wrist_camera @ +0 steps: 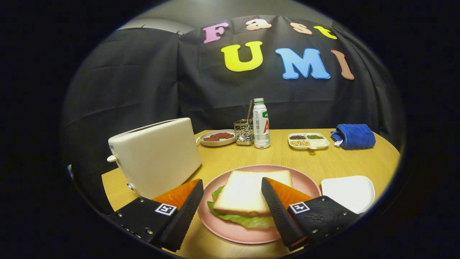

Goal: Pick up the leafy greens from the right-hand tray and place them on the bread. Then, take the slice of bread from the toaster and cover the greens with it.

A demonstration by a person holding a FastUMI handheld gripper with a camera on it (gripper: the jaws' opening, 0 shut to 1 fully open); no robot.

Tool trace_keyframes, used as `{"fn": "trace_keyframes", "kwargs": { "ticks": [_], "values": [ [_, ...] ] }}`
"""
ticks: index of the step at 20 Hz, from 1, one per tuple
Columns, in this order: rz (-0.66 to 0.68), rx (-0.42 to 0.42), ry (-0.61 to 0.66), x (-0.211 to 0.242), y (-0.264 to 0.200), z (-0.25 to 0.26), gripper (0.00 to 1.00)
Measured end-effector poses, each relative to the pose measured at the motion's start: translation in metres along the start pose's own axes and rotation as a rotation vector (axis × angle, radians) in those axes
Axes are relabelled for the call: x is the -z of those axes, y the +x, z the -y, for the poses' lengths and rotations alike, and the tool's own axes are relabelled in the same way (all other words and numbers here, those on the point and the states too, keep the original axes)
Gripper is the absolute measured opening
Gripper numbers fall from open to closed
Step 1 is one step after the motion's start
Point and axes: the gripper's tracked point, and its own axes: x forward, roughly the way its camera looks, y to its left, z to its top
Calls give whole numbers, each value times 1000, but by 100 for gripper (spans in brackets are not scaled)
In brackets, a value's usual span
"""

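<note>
I see my tongs (232,187) spread wide and released, gripping nothing, one finger on each side of a pink plate (305,183) that sits just ahead of them on the wooden bench (287,158). On the plate lies a slice of bread (248,192), and leafy greens (248,220) poke out from under its near and left edges, so the greens sit beneath the slice. The right finger overlaps the slice's right edge in my view; I cannot tell whether it touches. To the left of the plate stands a cream toaster (158,156), close beside my left finger. To the right of the plate lies a white tray (348,192), just beside it. Farther back along the bench I see a small dish of reddish food (217,137), a metal holder (244,132) with a utensil handle rising from it, an upright white bottle (261,124) touching or nearly touching that holder, a divided dish of beans (308,140), and a folded blue towel (354,136) at the far right.
</note>
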Motion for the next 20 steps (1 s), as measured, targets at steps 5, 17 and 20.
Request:
{"fn": "trace_keyframes", "kwargs": {
  "ticks": [5, 17, 20],
  "values": [
    [15, -4, -22, -2, -3, -4, 98],
    [57, -10, -62, -5, -7, -8, 98],
    [62, 9, -56, -11, -8, 4, 98]
  ]
}}
